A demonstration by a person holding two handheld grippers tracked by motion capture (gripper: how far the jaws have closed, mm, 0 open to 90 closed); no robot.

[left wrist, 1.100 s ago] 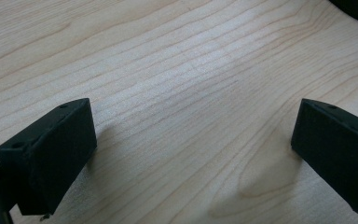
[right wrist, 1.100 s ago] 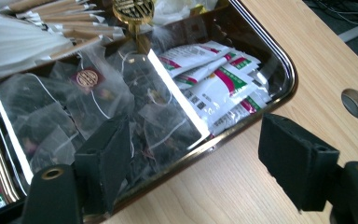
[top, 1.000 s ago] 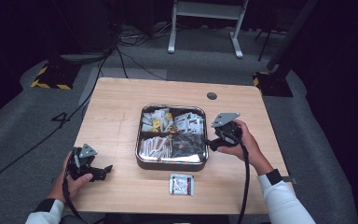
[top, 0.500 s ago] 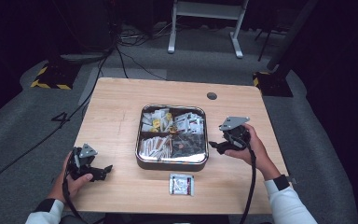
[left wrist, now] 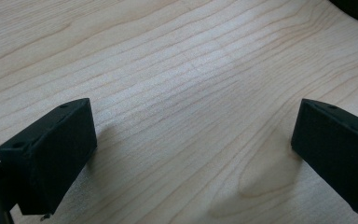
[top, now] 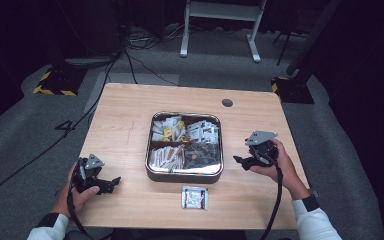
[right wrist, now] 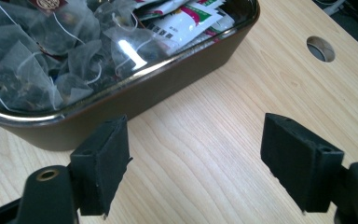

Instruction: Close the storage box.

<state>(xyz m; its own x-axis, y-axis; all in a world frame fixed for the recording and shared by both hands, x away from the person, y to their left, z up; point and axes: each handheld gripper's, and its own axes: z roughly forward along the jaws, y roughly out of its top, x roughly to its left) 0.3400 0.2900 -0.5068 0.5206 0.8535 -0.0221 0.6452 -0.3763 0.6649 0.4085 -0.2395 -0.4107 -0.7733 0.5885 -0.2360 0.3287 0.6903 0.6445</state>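
Tray (right wrist: 135,88) just beside right gripper (right wrist: 196,163), apparently apart.

Round hole (top: 227,103) in the wooden table (top: 125,115); beyond, white stand legs (top: 220,30); floor cables (top: 140,60)

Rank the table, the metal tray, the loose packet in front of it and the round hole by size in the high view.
1. Table
2. Tray
3. Packet
4. Hole, farther from the camera, yet clearly smallest.

Pale, fine-grained wooden table (top: 130,120); dark brown rectangular tray with shiny silver rim (right wrist: 186,60); translucent grey mesh tea bags (right wrist: 37,56); white, red and green printed sachets (right wrist: 182,21); matte black gripper jaws.
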